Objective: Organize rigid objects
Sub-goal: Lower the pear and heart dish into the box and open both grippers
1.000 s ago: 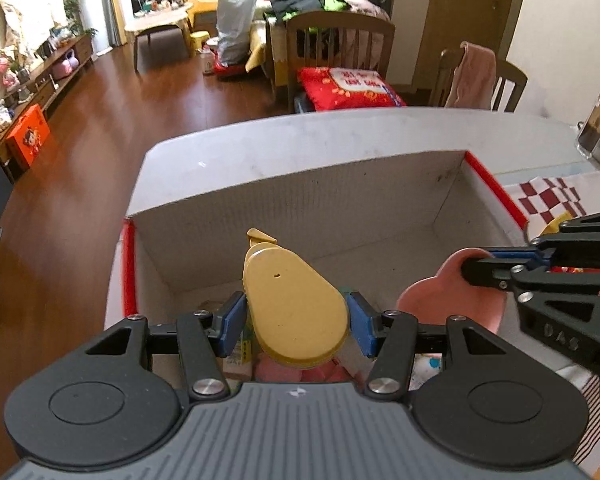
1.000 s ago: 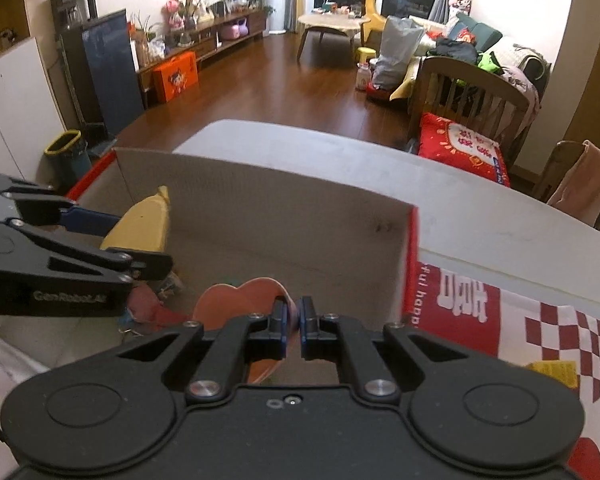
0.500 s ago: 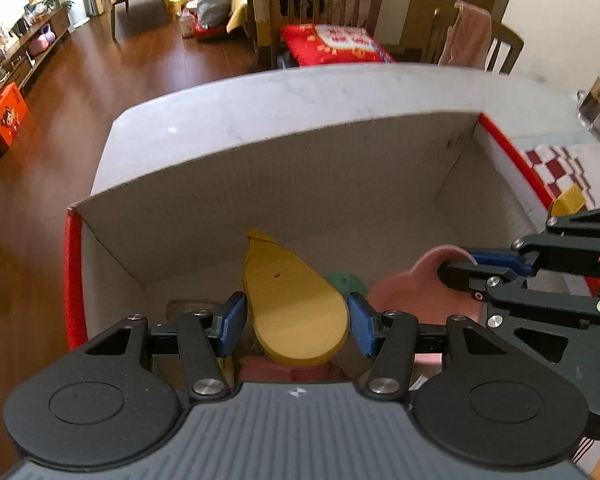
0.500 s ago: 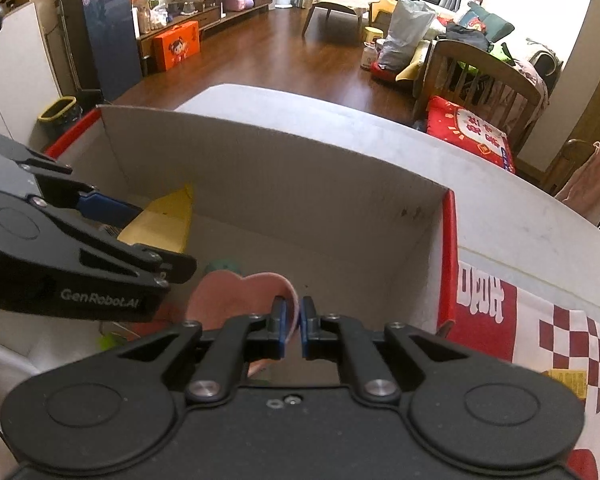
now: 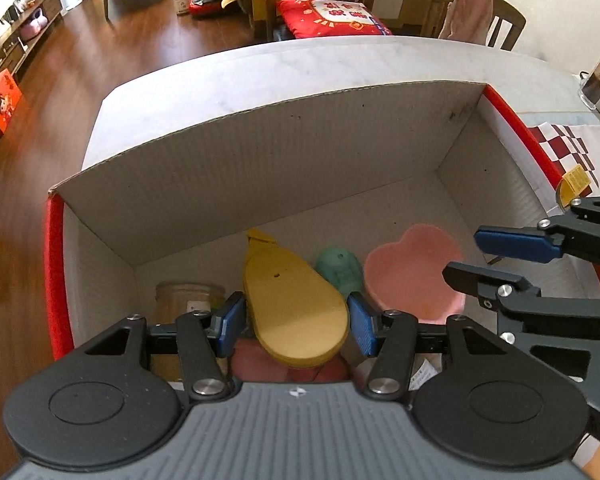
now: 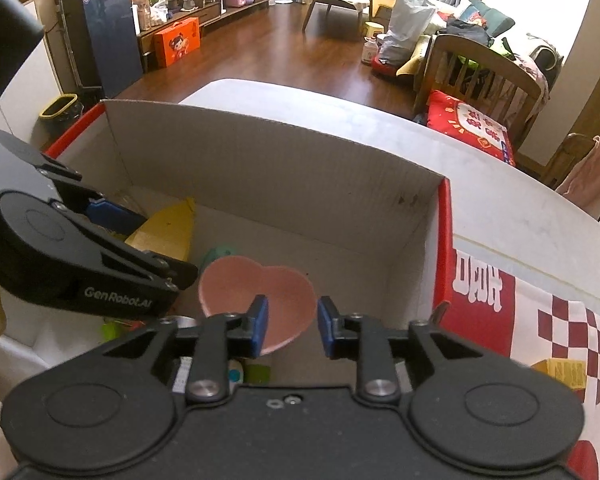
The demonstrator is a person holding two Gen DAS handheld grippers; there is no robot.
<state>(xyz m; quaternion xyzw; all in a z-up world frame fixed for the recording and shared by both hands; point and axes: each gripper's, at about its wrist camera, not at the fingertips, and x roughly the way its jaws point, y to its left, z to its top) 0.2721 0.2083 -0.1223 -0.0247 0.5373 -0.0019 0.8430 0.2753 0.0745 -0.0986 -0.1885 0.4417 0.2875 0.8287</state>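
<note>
A white-walled cardboard box with red outer sides stands on the table. My left gripper reaches into it, shut on a yellow pear-shaped dish held flat between the blue pads. A pink heart-shaped bowl rests on the box floor to the right of the dish. My right gripper hovers over the bowl's near rim. Its jaws are opening, and the pads no longer press on the bowl. In the left wrist view the right gripper comes in from the right edge.
A green cup, a beige jar and a pinkish item also lie in the box. A red and white checked cloth covers the table right of the box. A glass stands far right. Chairs stand beyond the table.
The right gripper's jaws parted and let go of the pink bowl, which now rests on the box floor. The left gripper sank deeper into the box with the yellow dish.
</note>
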